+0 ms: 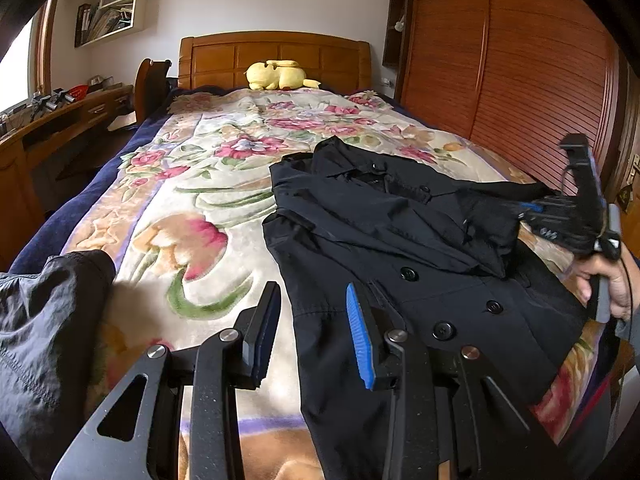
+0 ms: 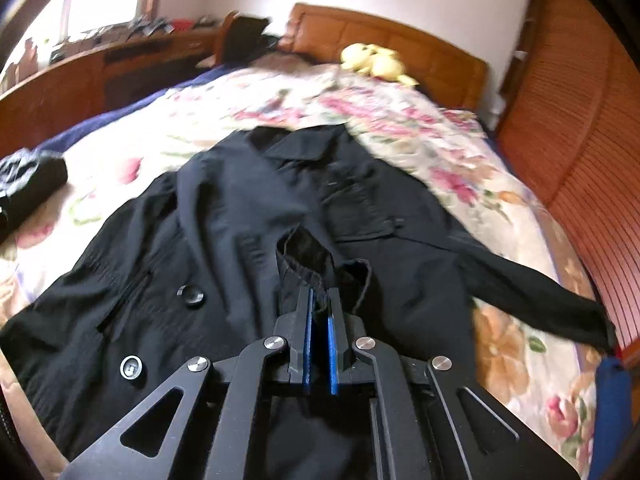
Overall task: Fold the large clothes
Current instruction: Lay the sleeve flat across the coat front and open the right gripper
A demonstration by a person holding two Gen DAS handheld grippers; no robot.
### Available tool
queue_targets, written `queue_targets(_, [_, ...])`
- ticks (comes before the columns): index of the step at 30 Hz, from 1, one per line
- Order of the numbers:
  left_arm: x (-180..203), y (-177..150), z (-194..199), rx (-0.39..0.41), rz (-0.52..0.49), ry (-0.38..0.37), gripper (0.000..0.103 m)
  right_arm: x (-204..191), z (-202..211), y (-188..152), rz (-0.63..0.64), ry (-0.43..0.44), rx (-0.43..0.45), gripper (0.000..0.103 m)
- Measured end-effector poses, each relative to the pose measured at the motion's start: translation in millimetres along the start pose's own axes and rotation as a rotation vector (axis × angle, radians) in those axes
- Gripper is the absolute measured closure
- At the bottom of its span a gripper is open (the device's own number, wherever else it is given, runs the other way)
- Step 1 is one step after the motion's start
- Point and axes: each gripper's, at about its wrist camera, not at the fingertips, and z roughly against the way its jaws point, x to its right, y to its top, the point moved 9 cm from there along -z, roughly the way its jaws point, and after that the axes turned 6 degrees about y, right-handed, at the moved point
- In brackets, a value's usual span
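On the floral bedspread [image 1: 192, 168] the black coat [image 1: 380, 240] lies front up, collar toward the headboard, long axis down the bed, spread for folding. Right gripper [image 2: 320, 312]: jaws pinch dark fabric, probably a sleeve cuff. Left gripper [image 1: 312, 328]: jaws apart, empty, beside the coat's edge.

Coat [image 1: 400, 248] on bed [image 1: 208, 184], ahead-right of left hand-held gripper [image 1: 314, 332]; second garment [image 1: 44, 320] to its left; plush toy [image 1: 278, 75] far ahead by headboard [image 1: 276, 56].
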Motion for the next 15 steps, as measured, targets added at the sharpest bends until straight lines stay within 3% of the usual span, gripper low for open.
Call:
queue_targets(8, [11, 0, 1, 0.005, -0.010, -0.025, 0.068, 26, 20, -42, -0.123, 0.030, -0.039, 0.097])
queue_targets(15, [32, 2, 4, 0.025, -0.035, -0.067, 0.068, 31, 70, -61, -0.195, 0.099, -0.039, 0.097])
